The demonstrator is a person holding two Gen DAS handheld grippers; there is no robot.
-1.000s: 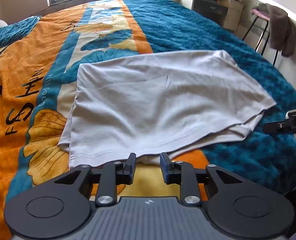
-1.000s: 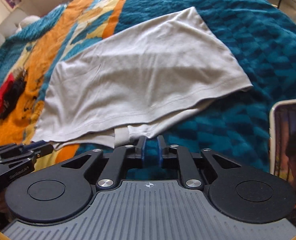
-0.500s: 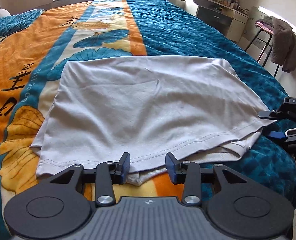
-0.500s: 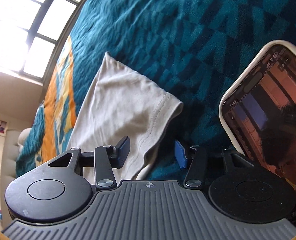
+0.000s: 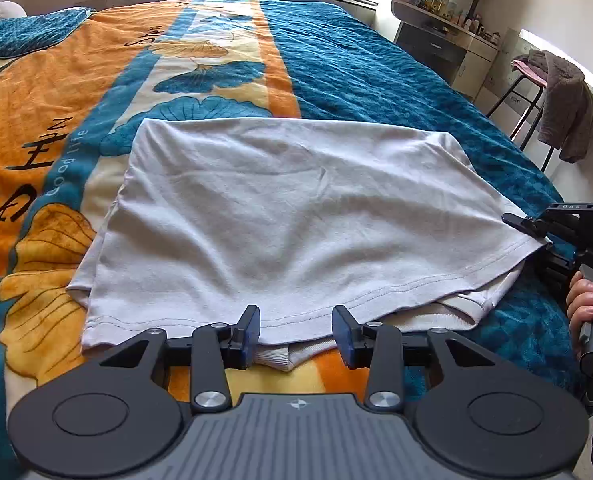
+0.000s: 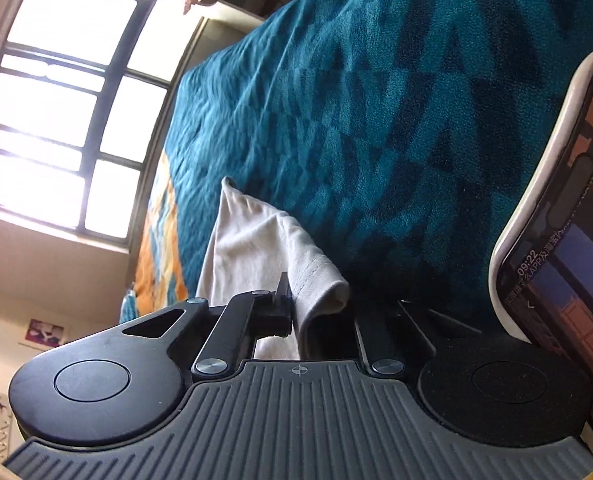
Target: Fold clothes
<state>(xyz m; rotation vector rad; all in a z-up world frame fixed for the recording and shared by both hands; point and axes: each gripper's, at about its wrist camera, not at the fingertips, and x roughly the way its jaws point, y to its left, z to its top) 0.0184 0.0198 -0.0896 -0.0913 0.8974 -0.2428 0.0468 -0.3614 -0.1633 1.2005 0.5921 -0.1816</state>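
Lying flat on the bed (image 5: 376, 64), the white T-shirt (image 5: 296, 216) is already folded over itself, its stitched hem running along the near edge above a ribbed layer that shows beneath. It rests on the patterned blanket, straddling the orange and teal areas.

Left claw (image 5: 296, 330): jaws spread wide, positioned just at the near hem, gripping nothing. The hem edge sits between the blue pads but is not pinched.

Right claw (image 6: 320, 312): seen from its own camera, a hem corner of the shirt passes between the jaws and one finger (image 6: 282, 300) bears against it; the opposite finger is in shadow, so full closure cannot be confirmed. From the left wrist view the right claw (image 5: 536, 236) sits at the shirt's right corner, which appears drawn to a point towards it, consistent with a pinch.

Handling assessment: the fabric appears to be thin, light, soft knit. It should drape and crease readily, offer no stiffness, and slide easily over the fleece blanket. A hold on a single layer would likely let the lower layers drop away. Recommended grip points are the hem corners, taking all layers together at the stitched edge, where the doubled seam should resist slipping.
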